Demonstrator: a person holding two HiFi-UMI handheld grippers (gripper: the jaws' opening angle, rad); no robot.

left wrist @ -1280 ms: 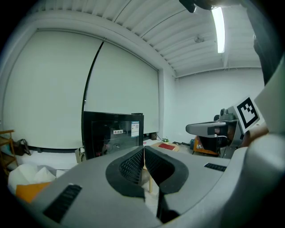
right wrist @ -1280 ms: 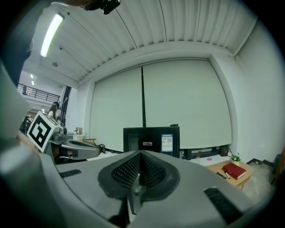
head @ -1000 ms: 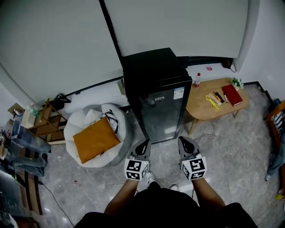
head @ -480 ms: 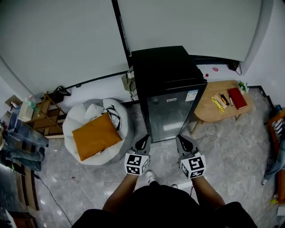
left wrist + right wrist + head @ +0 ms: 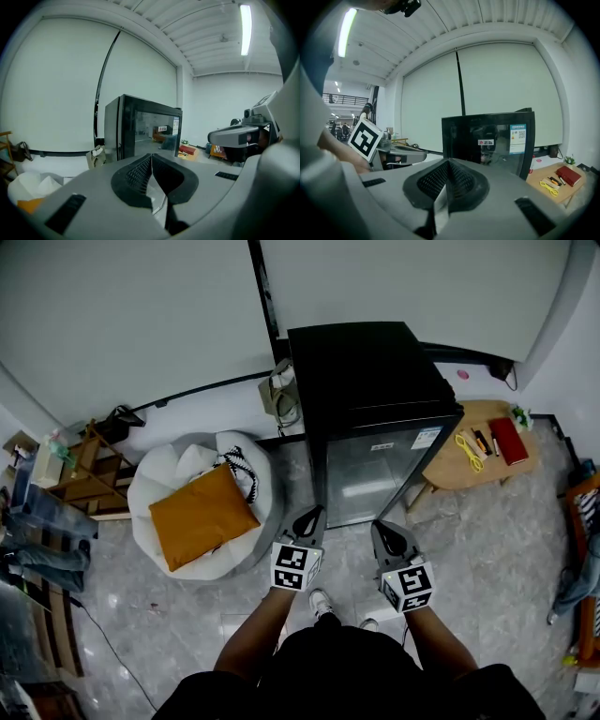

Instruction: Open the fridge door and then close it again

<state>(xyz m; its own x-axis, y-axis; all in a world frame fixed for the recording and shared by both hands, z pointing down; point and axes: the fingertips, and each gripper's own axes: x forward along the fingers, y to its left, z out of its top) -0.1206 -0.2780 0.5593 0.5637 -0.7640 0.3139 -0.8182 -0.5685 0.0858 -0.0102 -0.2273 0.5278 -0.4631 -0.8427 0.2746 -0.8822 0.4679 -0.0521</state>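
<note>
Black fridge door (image 5: 375,474) stands shut ahead, so I hold my left fingers (image 5: 307,521) and right fingers (image 5: 389,535) pressed together, empty, aimed at it.

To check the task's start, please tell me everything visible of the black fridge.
The fridge is a small black cabinet with a glossy, reflective front door bearing two stickers near its top. The door is shut. It stands upright on the grey floor by the white wall, between a beanbag and a wooden table. Nothing touches its door.
</note>
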